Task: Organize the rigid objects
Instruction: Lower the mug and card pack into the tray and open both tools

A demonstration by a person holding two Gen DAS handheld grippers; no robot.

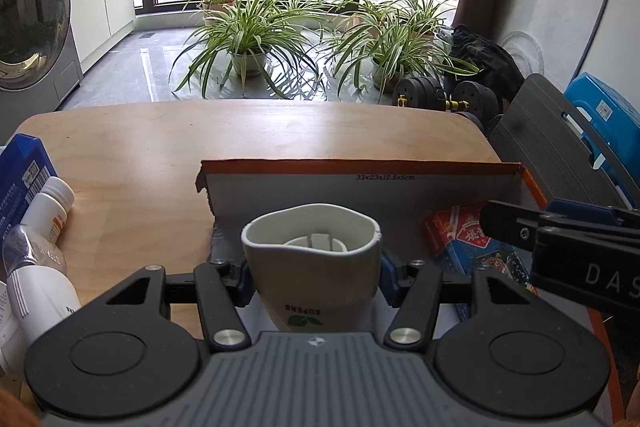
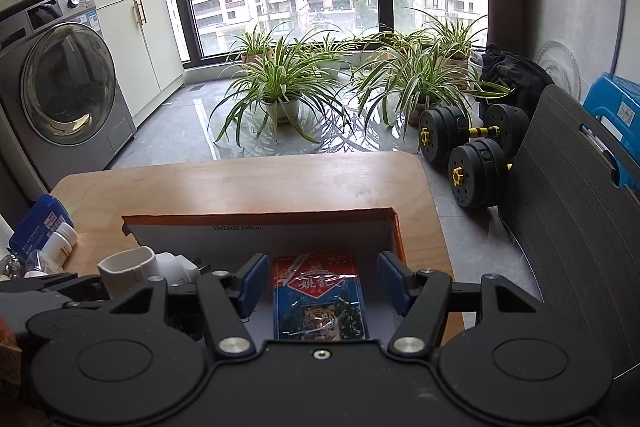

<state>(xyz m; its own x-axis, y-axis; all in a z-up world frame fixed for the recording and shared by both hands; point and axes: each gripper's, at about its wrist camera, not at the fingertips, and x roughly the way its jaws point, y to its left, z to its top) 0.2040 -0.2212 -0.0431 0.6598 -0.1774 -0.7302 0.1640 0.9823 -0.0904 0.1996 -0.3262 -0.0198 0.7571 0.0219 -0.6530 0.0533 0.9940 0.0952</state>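
Note:
My left gripper (image 1: 314, 277) is shut on a white plastic cup-shaped object (image 1: 312, 259) with a green leaf logo, held over the left part of an orange-edged cardboard box (image 1: 360, 167). The white object also shows in the right wrist view (image 2: 128, 267). A red and blue card pack with a tiger picture (image 2: 318, 295) lies flat in the box, also seen in the left wrist view (image 1: 472, 239). My right gripper (image 2: 322, 281) is open, its blue pads either side of the card pack and above it. The right gripper also appears at the right of the left wrist view (image 1: 560, 239).
The box sits on a wooden table (image 1: 160, 147). At the table's left edge lie a blue box (image 1: 24, 171), white bottles (image 1: 50, 207) and a clear bottle (image 1: 32, 247). Beyond are potted plants (image 1: 248, 39), dumbbells (image 2: 472, 143), a washing machine (image 2: 64, 87) and a grey board (image 2: 572, 227).

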